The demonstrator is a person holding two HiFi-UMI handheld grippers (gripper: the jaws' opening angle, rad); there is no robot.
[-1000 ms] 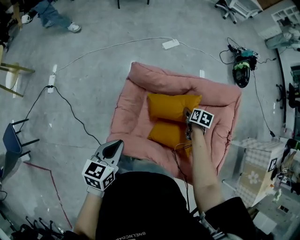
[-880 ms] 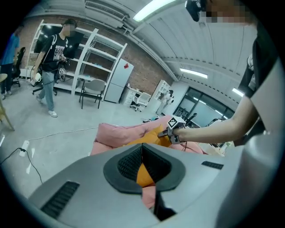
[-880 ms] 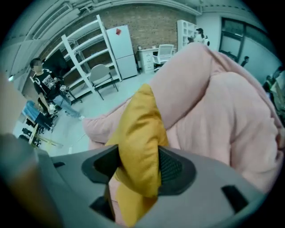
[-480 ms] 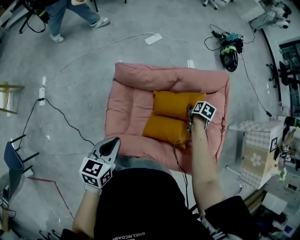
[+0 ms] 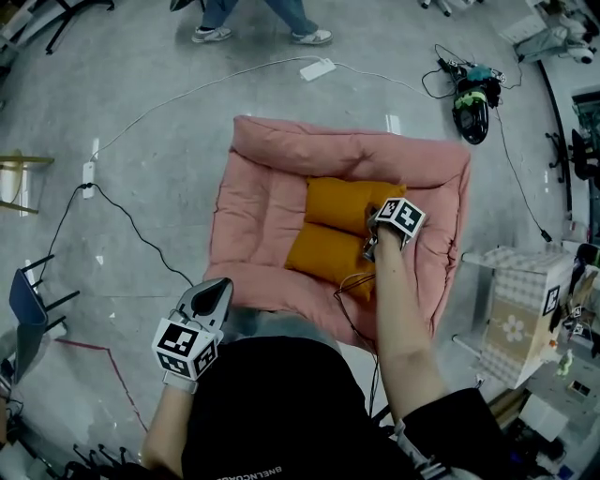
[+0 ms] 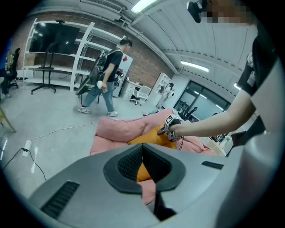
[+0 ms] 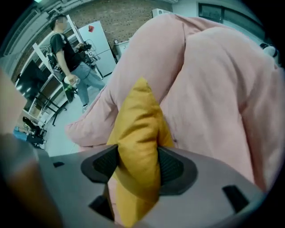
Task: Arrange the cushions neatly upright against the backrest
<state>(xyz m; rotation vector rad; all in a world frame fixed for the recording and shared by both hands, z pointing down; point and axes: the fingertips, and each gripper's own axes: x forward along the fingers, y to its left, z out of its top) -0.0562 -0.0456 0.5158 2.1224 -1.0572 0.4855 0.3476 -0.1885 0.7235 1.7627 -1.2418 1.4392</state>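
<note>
Two orange cushions lie flat on the pink floor seat (image 5: 262,220), one (image 5: 337,200) nearer the backrest (image 5: 347,150) and one (image 5: 322,253) nearer me. My right gripper (image 5: 369,247) points steeply down at their right ends, where they meet. It is shut on a fold of orange cushion (image 7: 136,129); the fabric bulges between the pads (image 7: 171,167). Which of the two it grips I cannot tell. My left gripper (image 5: 208,300) hovers off the seat's near left corner. Its jaws are shut and hold nothing (image 6: 142,149).
A person (image 5: 262,17) walks along the floor beyond the backrest, also seen as a walking person (image 6: 107,75) from the left gripper. A power strip (image 5: 319,67) and its cable lie there too. A checked box (image 5: 520,314) stands at the right, and a blue chair (image 5: 28,300) at the left.
My right gripper has shifted slightly left and toward me and rolled, keeping its hold on the orange fabric. The walking person has crossed from the far left to beyond the backrest. The left gripper has barely moved.
</note>
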